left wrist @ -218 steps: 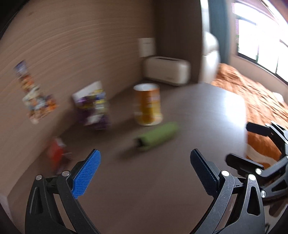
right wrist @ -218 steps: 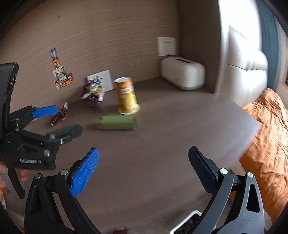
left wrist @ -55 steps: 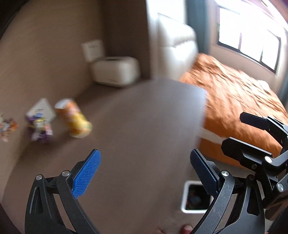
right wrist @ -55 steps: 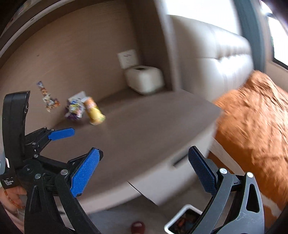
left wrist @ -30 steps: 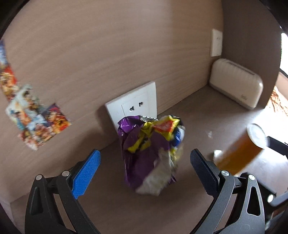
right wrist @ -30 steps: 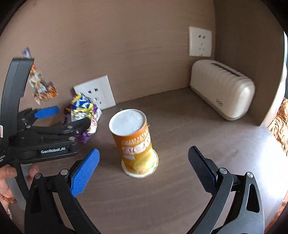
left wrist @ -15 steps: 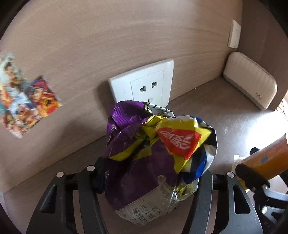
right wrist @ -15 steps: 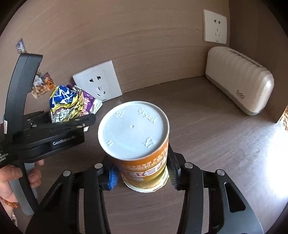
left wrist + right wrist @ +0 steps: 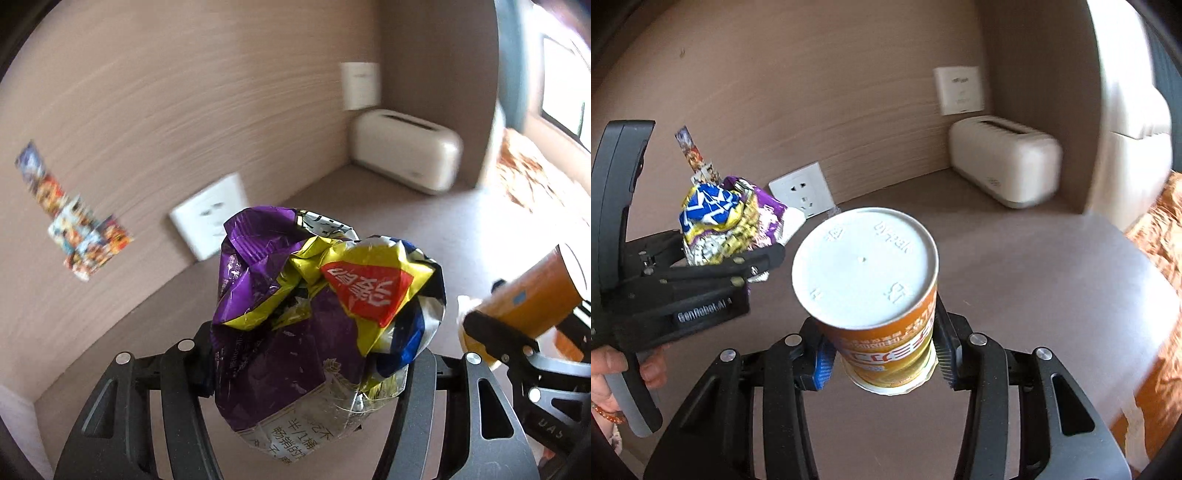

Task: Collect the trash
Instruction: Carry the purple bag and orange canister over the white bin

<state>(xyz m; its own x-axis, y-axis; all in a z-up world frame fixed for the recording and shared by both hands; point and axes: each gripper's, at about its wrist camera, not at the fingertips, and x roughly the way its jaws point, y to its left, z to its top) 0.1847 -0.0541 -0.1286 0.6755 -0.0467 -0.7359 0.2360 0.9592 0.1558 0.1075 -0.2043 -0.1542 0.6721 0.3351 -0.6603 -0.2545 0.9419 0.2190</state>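
Note:
My left gripper (image 9: 314, 373) is shut on a crumpled purple and yellow snack bag (image 9: 317, 325) and holds it above the brown tabletop (image 9: 369, 206). The bag (image 9: 724, 221) and the left gripper (image 9: 701, 288) also show at the left of the right wrist view. My right gripper (image 9: 882, 354) is shut on an orange paper cup with a white lid (image 9: 875, 295), lifted off the table. The cup (image 9: 524, 306) shows at the right edge of the left wrist view.
A cream toaster-shaped box (image 9: 1004, 158) stands in the back corner under a wall plate (image 9: 958, 90). A loose white socket plate (image 9: 801, 192) leans on the wood wall. Stickers (image 9: 70, 221) are on the wall. An orange bedspread (image 9: 1160, 229) lies to the right.
Both grippers have risen and pulled back from the wall, lifting the snack bag and the cup off the table. One second ago both were open around these items.

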